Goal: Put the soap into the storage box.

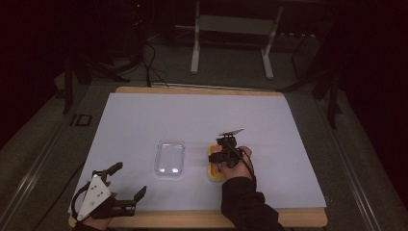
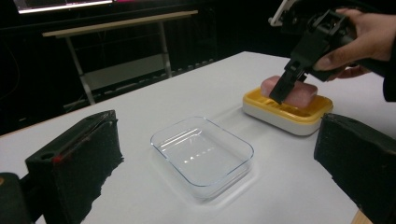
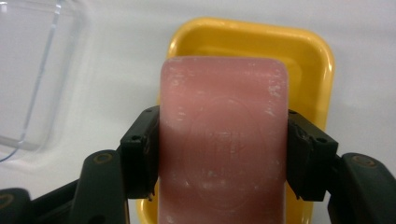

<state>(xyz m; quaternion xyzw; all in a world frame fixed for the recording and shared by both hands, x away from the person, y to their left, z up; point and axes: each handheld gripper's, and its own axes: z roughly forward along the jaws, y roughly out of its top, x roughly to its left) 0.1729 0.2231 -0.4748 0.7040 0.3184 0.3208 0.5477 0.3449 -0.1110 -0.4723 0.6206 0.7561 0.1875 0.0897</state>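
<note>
My right gripper (image 3: pixel 223 154) is shut on a pink bar of soap (image 3: pixel 223 140), its pads pressing on the bar's two long sides. The soap (image 2: pixel 299 93) hangs low over a yellow soap dish (image 2: pixel 280 114) on a white base; I cannot tell whether it touches the dish. In the high view the right gripper (image 1: pixel 226 149) and hand cover most of the dish (image 1: pixel 211 174), right of the table's middle. My left gripper (image 1: pixel 130 179) stands open near the front left edge, holding nothing. In its own view the left gripper (image 2: pixel 215 135) faces the container and the dish.
An empty clear container (image 1: pixel 169 158) sits on the white sheet (image 1: pixel 144 120) just left of the dish; it also shows as the container (image 2: pixel 201 154) and the container (image 3: pixel 28 70). The table's wooden edge (image 1: pixel 192 219) runs along the front. A metal stand (image 1: pixel 231 29) is behind the table.
</note>
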